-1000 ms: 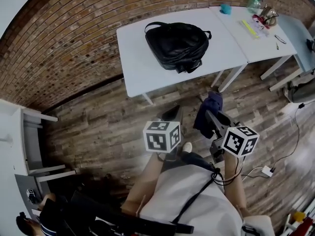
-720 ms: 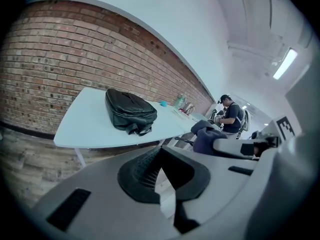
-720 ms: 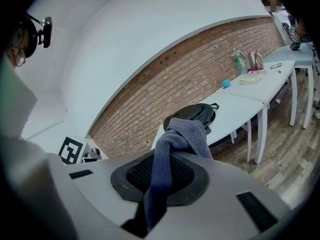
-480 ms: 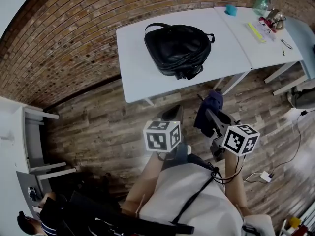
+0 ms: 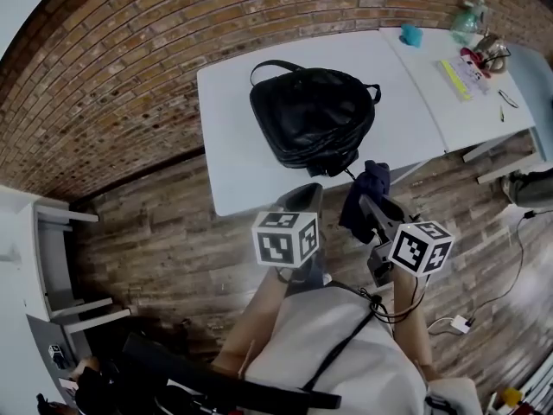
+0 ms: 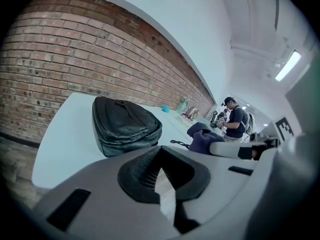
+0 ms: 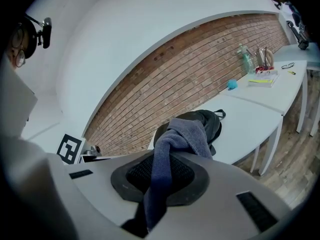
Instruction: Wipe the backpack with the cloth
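A black backpack (image 5: 311, 119) lies flat on a white table (image 5: 229, 145); it also shows in the left gripper view (image 6: 125, 124) and behind the cloth in the right gripper view (image 7: 214, 121). My right gripper (image 5: 370, 201) (image 7: 165, 156) is shut on a dark blue cloth (image 5: 366, 188) (image 7: 182, 131) that bunches over the jaw tips, just short of the table's near edge. My left gripper (image 5: 302, 197) (image 6: 159, 159) hangs beside it over the wooden floor, jaws shut with nothing between them. The cloth (image 6: 205, 136) appears to its right.
A second white table (image 5: 432, 85) adjoins on the right, carrying a teal object (image 5: 411, 35), a bottle (image 5: 471, 14) and small items. A brick wall runs behind. White shelving (image 5: 43, 249) stands at the left. A cable and plug (image 5: 460, 322) lie on the floor. A person (image 6: 234, 124) stands far right.
The table and backpack have drawn closer to both grippers. The cloth stays held in the right gripper; both grippers keep their pose.
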{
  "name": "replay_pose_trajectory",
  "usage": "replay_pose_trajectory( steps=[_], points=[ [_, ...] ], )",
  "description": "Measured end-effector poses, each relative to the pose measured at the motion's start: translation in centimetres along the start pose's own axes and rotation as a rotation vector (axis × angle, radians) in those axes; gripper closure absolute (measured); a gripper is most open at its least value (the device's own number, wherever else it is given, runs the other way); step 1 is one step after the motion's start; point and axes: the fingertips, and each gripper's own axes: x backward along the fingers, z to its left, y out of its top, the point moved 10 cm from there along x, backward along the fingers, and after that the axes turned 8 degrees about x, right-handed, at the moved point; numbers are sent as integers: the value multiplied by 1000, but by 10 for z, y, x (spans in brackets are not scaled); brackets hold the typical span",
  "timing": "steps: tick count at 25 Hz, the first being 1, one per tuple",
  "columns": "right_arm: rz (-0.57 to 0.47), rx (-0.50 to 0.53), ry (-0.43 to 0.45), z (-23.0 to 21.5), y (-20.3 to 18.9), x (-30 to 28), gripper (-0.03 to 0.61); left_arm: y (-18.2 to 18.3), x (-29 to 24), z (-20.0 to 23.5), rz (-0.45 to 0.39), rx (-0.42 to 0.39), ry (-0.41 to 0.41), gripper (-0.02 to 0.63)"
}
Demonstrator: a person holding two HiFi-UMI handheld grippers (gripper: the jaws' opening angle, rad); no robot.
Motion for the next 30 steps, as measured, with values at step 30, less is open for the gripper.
replay_pose_trajectory(
  steps=[30],
  points=[
    [184, 141, 318, -67, 129, -178, 532, 88, -69, 68, -160, 249, 301, 611]
  ],
)
